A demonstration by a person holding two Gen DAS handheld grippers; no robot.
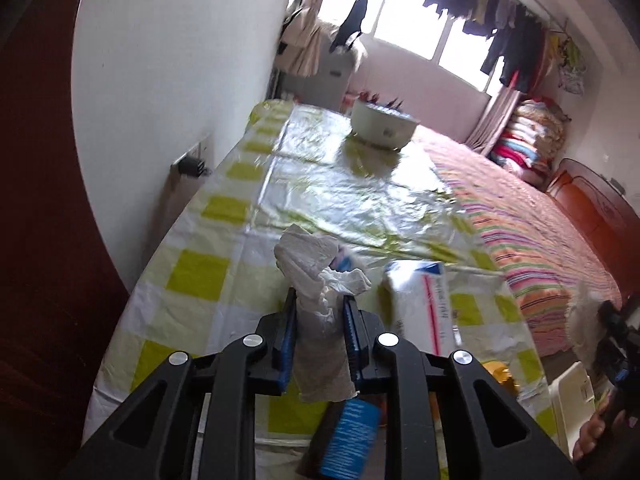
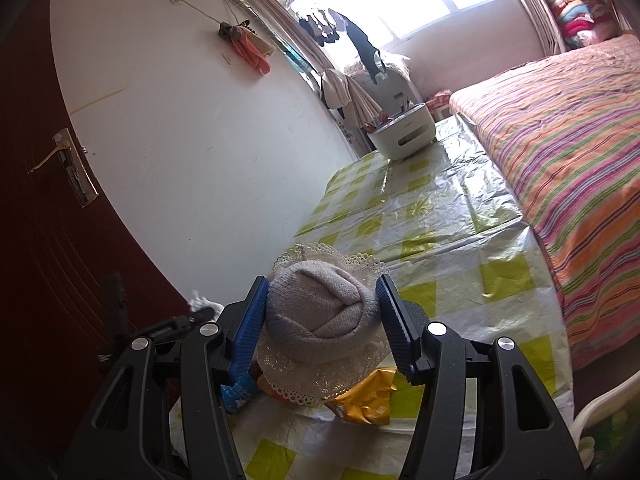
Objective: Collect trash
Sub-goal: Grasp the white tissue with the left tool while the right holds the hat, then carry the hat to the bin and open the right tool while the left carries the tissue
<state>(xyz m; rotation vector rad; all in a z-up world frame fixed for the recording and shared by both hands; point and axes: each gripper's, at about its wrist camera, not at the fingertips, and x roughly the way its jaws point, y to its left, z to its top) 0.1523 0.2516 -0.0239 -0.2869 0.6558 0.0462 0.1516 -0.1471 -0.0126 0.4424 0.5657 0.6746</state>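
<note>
Left gripper (image 1: 320, 300): jaws closed on a crumpled white tissue (image 1: 316, 280), pressed between both blue pads (image 1: 289, 322); the tissue's long axis runs along the fingers, its bunched end projecting forward past the tips, its tail hanging back between them. Below the jaws, a blue printed wrapper (image 1: 348, 436); just right of them, a white plastic bag with blue and red print (image 1: 416, 300), lying on the yellow-checked plastic tablecloth (image 1: 208, 268). Far ahead of the jaws, a white round container (image 1: 382, 128) holding red and dark items too blurred to identify. Right gripper (image 2: 320, 308): jaws clamped on a rolled grey knitted sock with a lace cuff (image 2: 320, 320), roll end facing the camera, lace spreading ahead of and below the pads. Beneath these jaws, a yellow wrapper (image 2: 368, 398) on the cloth.
</note>
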